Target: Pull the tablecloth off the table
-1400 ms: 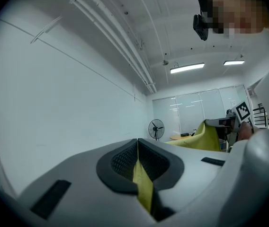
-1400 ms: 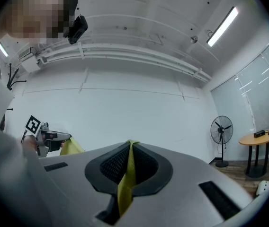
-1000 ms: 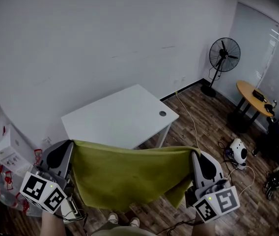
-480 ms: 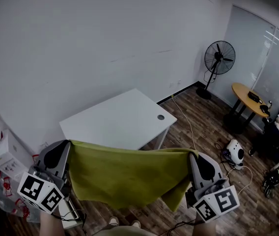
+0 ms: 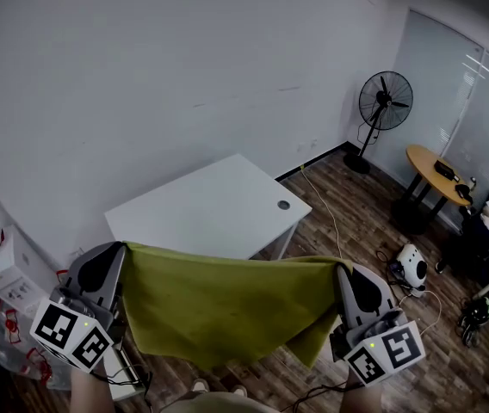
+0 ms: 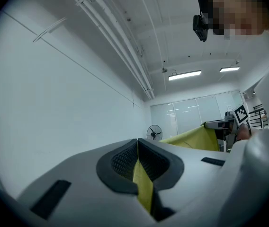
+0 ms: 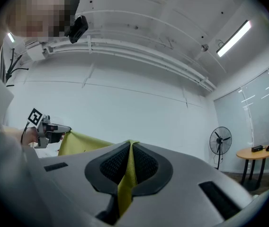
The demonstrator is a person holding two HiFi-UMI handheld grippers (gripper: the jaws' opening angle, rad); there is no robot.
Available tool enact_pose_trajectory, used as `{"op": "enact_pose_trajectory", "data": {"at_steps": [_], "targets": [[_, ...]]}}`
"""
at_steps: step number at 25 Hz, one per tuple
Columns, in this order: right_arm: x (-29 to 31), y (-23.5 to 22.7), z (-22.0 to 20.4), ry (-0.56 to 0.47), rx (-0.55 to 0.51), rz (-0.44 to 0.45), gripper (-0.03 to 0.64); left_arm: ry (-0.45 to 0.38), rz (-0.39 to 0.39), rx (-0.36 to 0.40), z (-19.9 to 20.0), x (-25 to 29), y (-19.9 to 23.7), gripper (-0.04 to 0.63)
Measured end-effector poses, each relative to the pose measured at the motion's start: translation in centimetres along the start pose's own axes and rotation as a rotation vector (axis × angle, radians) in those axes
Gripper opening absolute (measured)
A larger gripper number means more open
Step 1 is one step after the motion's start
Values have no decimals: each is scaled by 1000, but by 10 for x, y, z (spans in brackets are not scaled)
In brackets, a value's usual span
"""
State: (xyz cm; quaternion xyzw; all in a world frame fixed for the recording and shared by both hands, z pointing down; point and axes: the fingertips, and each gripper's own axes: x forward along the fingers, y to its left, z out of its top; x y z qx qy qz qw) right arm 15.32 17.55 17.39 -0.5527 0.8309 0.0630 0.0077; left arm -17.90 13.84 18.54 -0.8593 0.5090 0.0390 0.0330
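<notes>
head: high, steeply down | gripper views: close along own jaws, roughly level | shared: fan point(image 5: 386, 101) (all three)

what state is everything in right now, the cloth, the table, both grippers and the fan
tablecloth, off the table, held up in the air by two corners, stretched between the grippers and hanging down
table, uncovered, white top showing
left gripper, shut on one corner of the tablecloth
right gripper, shut on the other corner of the tablecloth
fan, upright on the floor, blades look still
</notes>
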Motion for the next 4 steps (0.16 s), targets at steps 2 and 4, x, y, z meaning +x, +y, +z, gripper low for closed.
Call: {"op": "enact_pose_trajectory", "data": {"at_steps": [2, 4], "targets": [[2, 1, 0, -1, 0, -3, 28, -2, -1, 1, 1, 0, 2, 20], [4, 2, 0, 0, 2, -5, 29, -3, -1, 0, 2, 0, 4, 20]]}}
